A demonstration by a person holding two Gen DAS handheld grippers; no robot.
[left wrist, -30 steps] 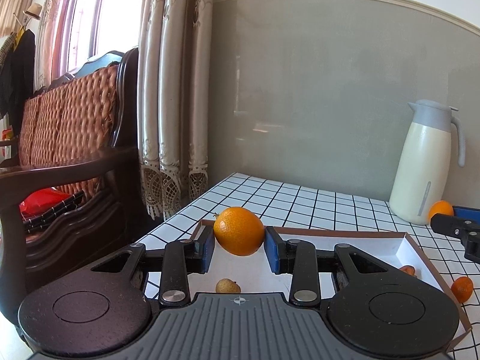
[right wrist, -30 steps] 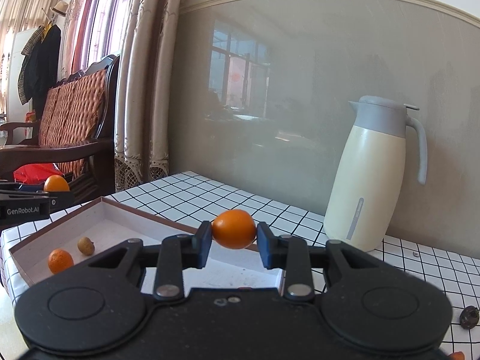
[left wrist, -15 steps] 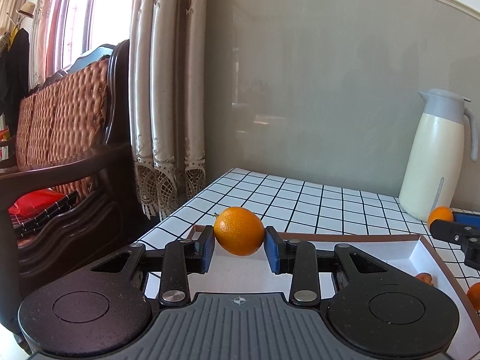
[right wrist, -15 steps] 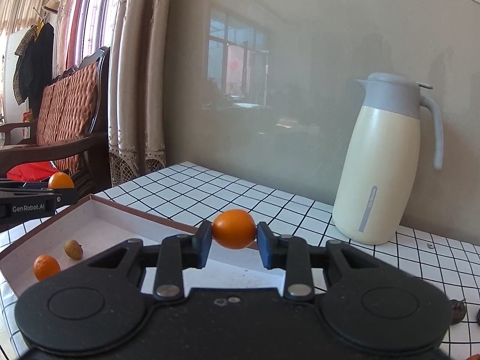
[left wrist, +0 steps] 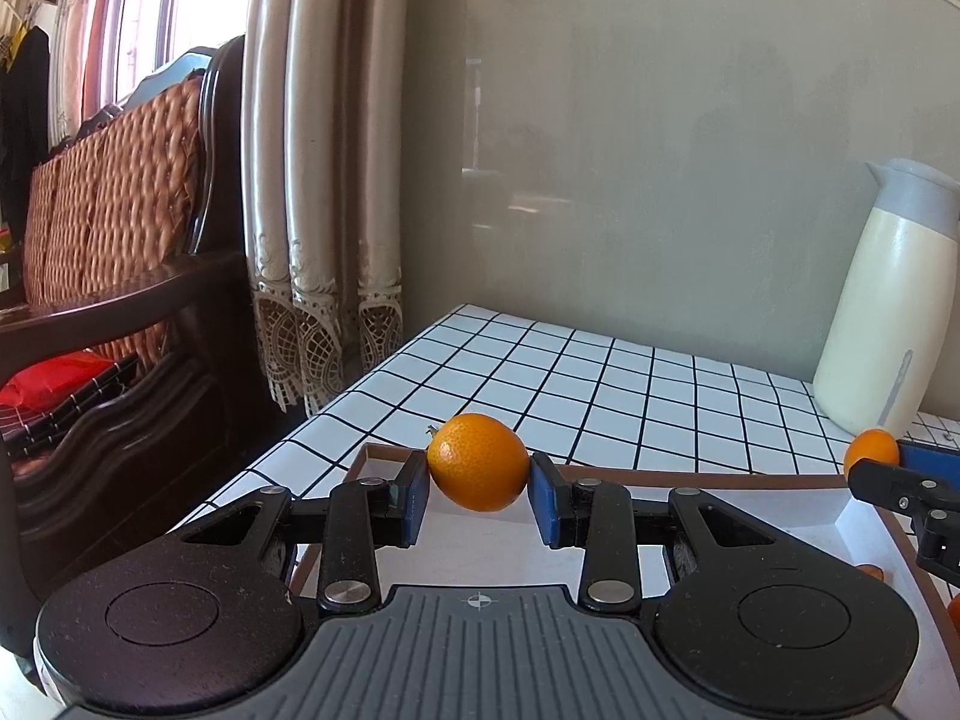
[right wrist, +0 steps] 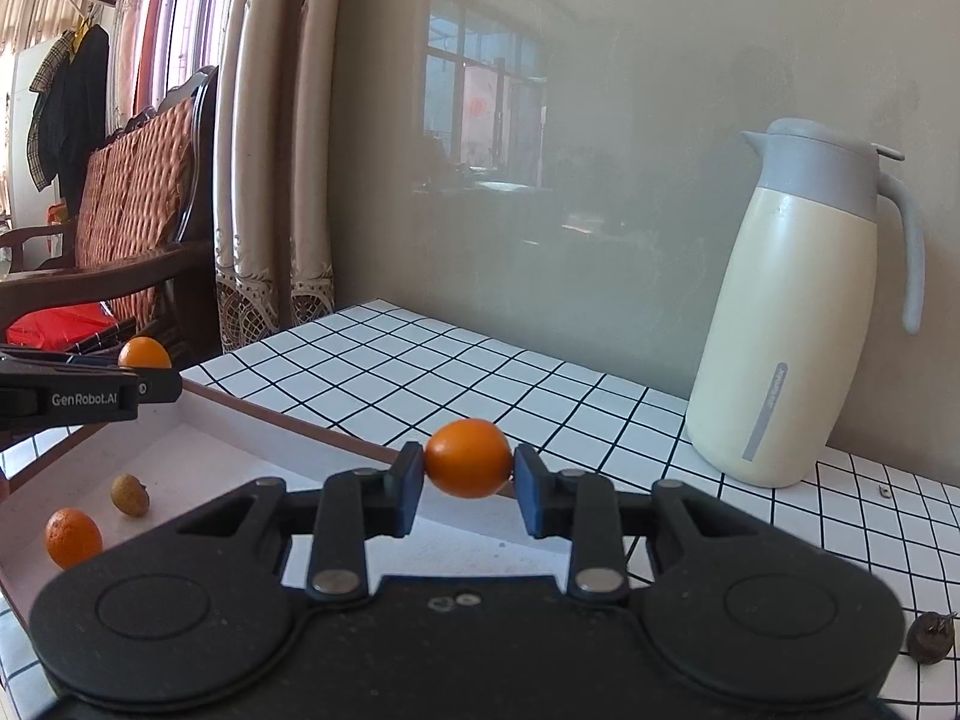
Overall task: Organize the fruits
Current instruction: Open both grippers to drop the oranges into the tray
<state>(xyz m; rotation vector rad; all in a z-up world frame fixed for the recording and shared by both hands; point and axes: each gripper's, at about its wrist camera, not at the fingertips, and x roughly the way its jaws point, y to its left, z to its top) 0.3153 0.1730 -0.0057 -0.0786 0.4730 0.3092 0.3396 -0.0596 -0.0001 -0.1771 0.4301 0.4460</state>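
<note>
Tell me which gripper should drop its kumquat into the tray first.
Left, probably. The left gripper holds its kumquat already over the tray, while the right gripper carries its kumquat at the far rim.

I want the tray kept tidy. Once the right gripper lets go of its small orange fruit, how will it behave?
The orange fruit in the right gripper looks round and smooth, so it will probably roll. The tray has a raised rim, which should likely stop it. It seems firm, holding its shape under the pads.
</note>
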